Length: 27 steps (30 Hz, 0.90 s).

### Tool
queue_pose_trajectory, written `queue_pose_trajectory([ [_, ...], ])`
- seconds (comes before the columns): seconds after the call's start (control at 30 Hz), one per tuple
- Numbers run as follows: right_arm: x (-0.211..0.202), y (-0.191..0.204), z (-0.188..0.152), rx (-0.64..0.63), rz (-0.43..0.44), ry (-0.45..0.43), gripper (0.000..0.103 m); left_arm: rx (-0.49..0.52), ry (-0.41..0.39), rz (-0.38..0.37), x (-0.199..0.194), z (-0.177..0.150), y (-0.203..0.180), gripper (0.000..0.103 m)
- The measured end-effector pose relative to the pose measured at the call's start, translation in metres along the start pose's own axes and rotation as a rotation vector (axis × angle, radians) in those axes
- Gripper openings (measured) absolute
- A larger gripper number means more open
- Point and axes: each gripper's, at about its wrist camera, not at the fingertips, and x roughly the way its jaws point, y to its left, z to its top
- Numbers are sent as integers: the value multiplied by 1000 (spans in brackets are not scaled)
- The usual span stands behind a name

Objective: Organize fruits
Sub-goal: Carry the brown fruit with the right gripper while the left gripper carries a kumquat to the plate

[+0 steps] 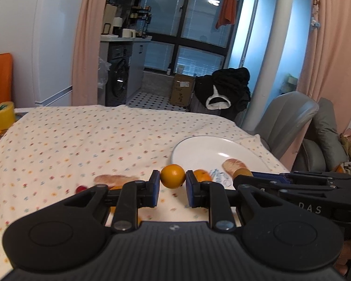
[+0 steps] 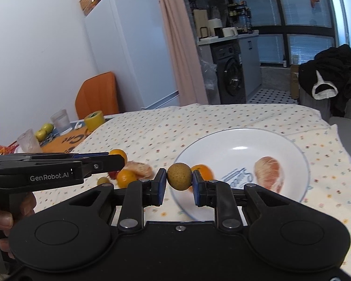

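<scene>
- The left gripper [image 1: 173, 179] is closed on a small orange [image 1: 173, 176], held just short of the white plate's [image 1: 199, 149] near rim.
- The right gripper [image 2: 179, 179] pinches a brownish-green round fruit [image 2: 179, 176] above the plate's near-left edge.
- On the plate lie a peeled pomelo segment [image 2: 268, 172] and 1 other orange [image 2: 204, 171].
- Left of the plate, on the floral-clothed surface [image 1: 82, 138], sit another pomelo segment [image 2: 138, 169], 1 more orange [image 2: 125, 178], a red fruit [image 1: 80, 189] and a small green one [image 2: 103, 180].
</scene>
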Motion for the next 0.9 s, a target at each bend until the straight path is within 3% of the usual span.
queue_pose_trajectory([
  [0.43,-9,-34,3,30,-60,-23,22,27,24,-42,28,7,-22,22],
  [0.9,1,-68,-10,86,-110,16,22,47,106,-89,65,-4,-43,22],
])
